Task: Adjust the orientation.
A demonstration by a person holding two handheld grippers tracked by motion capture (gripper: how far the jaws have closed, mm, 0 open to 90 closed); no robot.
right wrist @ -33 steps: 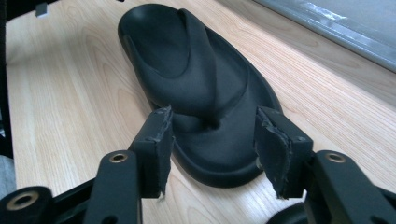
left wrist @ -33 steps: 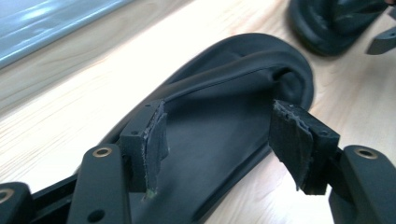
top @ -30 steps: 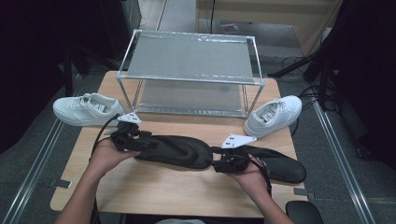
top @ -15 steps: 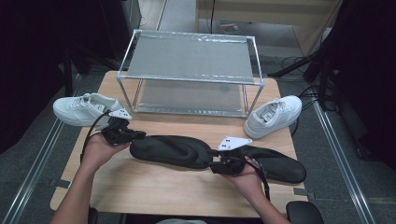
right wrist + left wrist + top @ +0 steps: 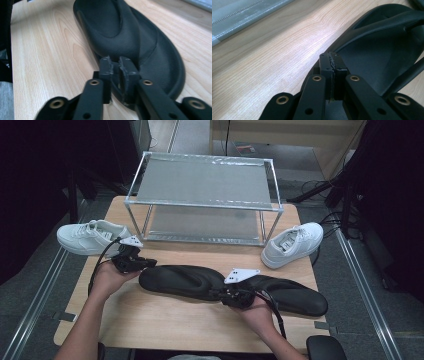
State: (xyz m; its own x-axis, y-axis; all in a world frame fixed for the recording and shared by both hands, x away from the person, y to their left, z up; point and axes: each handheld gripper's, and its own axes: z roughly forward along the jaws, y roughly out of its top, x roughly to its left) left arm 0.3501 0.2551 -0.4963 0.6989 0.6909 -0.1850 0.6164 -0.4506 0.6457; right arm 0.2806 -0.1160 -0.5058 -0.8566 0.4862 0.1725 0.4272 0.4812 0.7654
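White sneakers [image 5: 86, 236] flank wire rack [image 5: 205, 200]; black sandals [image 5: 182, 281] seemingly unobstructed.

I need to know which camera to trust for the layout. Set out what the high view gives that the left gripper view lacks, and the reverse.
High view: the left white sneaker and right white sneaker at the table's two sides, the right gripper at the left black sandal's right end, and the right black sandal.
Left gripper view: the left gripper close up, its pads pressed together.
Shared: the wooden table, the left black sandal and the metal rack.
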